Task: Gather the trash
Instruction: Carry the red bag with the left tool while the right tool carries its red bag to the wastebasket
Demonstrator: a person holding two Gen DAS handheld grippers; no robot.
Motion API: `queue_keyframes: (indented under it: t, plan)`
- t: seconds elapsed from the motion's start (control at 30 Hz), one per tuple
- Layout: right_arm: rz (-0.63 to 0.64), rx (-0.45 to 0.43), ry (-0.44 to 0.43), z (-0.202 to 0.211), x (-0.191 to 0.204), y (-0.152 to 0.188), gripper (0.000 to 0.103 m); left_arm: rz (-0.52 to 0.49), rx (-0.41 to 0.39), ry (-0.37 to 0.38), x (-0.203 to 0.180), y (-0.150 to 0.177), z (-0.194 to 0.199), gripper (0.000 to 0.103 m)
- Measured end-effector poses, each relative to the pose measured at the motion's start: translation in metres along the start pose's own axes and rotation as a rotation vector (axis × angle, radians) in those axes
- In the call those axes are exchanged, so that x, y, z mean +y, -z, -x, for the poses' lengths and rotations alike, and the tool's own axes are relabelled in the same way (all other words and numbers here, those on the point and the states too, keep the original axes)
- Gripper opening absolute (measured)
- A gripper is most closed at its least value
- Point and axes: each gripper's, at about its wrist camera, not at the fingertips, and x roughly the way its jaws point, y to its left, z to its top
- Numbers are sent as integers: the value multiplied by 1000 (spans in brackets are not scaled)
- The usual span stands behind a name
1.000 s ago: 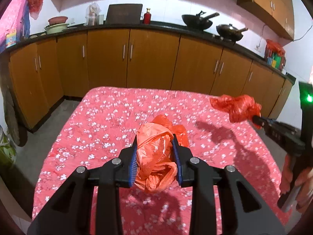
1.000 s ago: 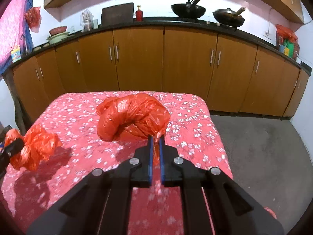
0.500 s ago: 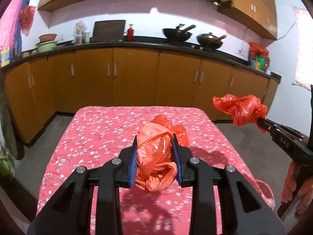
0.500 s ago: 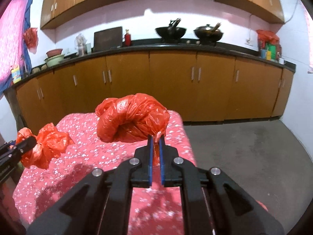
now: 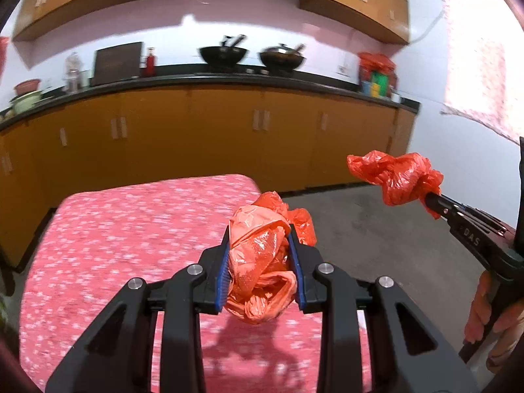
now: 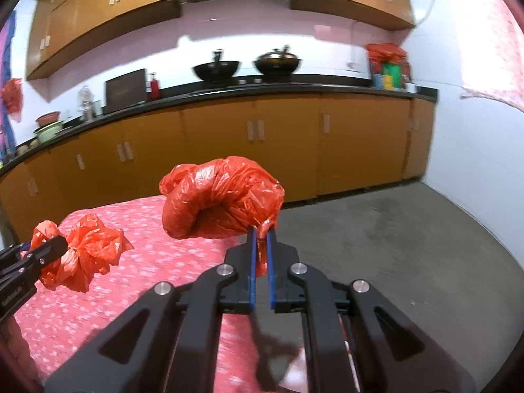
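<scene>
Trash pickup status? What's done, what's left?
Done: both crumpled bags are off the red floral tablecloth, which shows no other trash. In hand: left tool is clamped on an orange plastic bag; right tool pinches a red plastic bag by its tail. Both are held above the table's edge. Left: dropping them off; no bin is in view.

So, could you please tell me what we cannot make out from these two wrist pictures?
- Where the trash should go: no bin shows in either view.
- What is inside the twisted red bag held by the right tool: the opaque plastic hides it.
- The floral pattern on the tablecloth: smeared by motion blur in both views.
- The packets on the counter's right end: too small and blurred.
- The hand holding the right tool: cut off by the left view's edge.
</scene>
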Motion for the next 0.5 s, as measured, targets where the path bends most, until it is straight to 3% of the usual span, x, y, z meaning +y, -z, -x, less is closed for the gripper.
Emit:
queue_keyframes:
  t: [0.23, 0.5]
  plan:
    - [-66, 18, 115, 9, -75, 21, 7, -53, 41, 89, -63, 9, -21, 31]
    - [-117, 50, 178, 5, -124, 44, 7, -82, 97, 147, -108, 23, -36, 31]
